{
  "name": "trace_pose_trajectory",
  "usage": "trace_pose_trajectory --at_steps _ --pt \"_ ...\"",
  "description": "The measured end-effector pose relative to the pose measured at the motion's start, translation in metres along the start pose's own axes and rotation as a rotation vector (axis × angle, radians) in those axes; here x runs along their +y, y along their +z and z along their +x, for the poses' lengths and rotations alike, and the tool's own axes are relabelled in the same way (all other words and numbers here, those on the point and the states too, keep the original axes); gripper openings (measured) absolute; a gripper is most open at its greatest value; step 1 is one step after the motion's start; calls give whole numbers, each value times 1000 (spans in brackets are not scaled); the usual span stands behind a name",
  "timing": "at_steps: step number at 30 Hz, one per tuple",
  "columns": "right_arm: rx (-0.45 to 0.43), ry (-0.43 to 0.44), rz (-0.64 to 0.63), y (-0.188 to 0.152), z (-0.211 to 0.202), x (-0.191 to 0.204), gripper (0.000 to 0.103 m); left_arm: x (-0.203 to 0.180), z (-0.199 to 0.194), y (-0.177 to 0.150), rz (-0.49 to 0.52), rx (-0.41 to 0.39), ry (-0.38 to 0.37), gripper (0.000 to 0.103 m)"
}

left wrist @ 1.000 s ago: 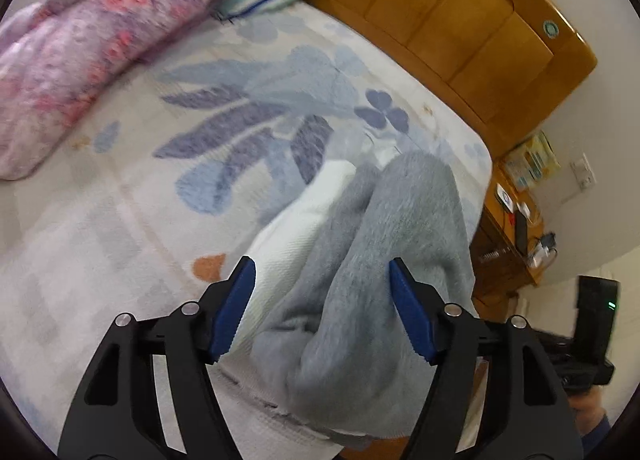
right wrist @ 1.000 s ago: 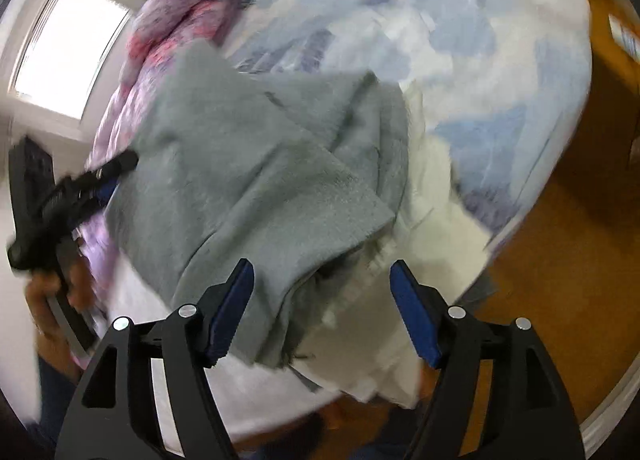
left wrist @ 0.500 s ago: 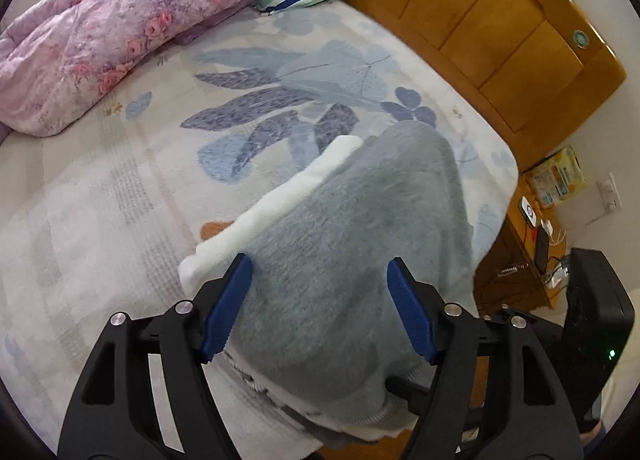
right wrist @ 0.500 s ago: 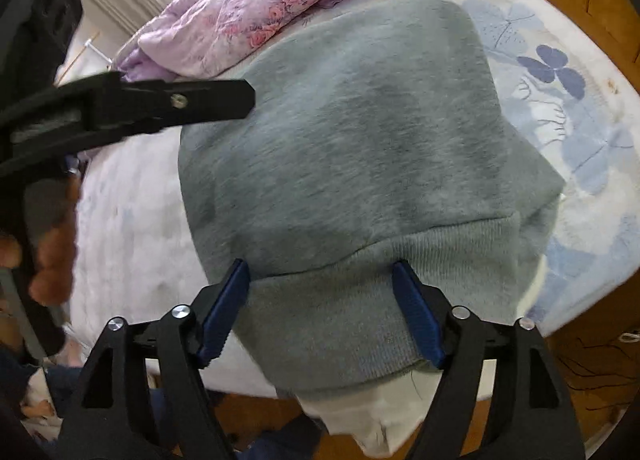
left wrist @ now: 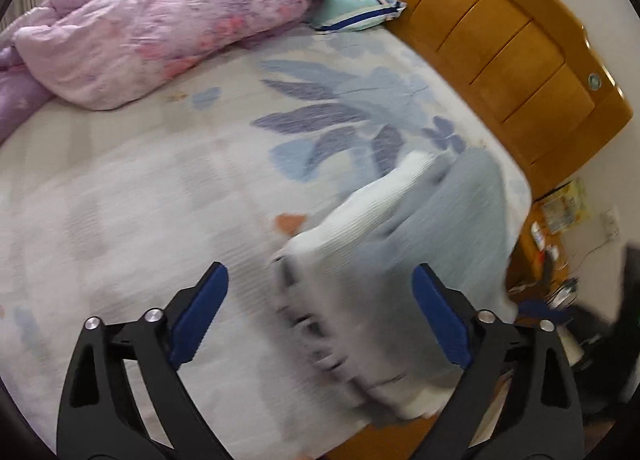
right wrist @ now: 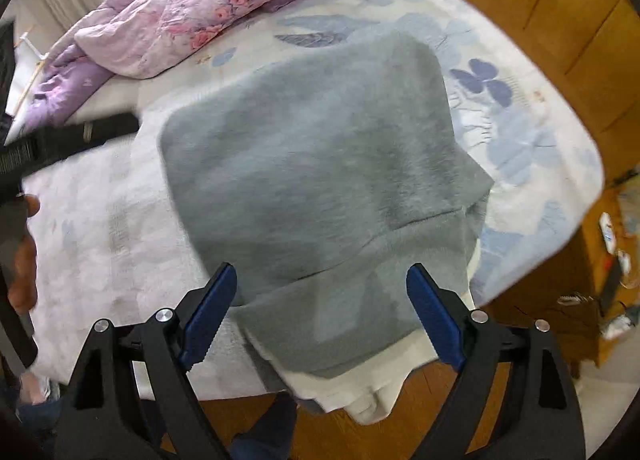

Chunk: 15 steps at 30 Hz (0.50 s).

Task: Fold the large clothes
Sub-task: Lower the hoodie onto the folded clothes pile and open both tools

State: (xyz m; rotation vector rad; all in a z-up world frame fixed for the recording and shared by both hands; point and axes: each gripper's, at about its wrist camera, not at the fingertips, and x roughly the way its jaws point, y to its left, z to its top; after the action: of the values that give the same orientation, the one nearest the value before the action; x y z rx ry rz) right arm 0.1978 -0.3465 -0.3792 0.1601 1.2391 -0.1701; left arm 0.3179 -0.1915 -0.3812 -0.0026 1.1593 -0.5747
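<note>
A folded grey sweater (right wrist: pixel 320 164) with a white layer (right wrist: pixel 372 392) under it lies on the floral bed sheet (right wrist: pixel 520 148), at the bed's near edge. My right gripper (right wrist: pixel 322 314) hovers over the grey hem. Its jaws are opening, and the hem lies between the pads without being pressed. In the left wrist view the sweater (left wrist: pixel 432 260) is blurred and sits to the right. My left gripper (left wrist: pixel 320 316) has its jaws opening wide, with cloth under the right pad only and nothing gripped. The left gripper's black finger (right wrist: pixel 72 140) also shows beside the sweater.
A pink and purple quilt (left wrist: pixel 160 28) is heaped at the far side of the bed beside a teal pillow (left wrist: pixel 356 8). The wooden headboard (left wrist: pixel 500 32) runs along the right. A cluttered wooden nightstand (right wrist: pixel 612 260) stands past the bed corner. A person's hand (right wrist: pixel 24 260) is at the left.
The bunched sweater has been laid flat into a fold. Both grippers' jaws have spread wider. The left gripper has slid left, so the sweater now sits towards its right pad.
</note>
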Motion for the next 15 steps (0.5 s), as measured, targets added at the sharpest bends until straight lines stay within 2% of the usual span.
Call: trace_pose_trajectory --at_steps 2,7,13,15 --pt "-5 -36 10 -5 -7 24 87 18 -10 -15 21 6 31 98" --pt "-27 -96 68 -18 -22 83 89 62 -42 -51 74 48 35 98" --pt "-84 -120 159 -37 -60 154 92 103 -105 -80 152 20 65 98" --pt "-106 -110 185 -41 -74 172 92 115 -130 -86 157 0 46 98"
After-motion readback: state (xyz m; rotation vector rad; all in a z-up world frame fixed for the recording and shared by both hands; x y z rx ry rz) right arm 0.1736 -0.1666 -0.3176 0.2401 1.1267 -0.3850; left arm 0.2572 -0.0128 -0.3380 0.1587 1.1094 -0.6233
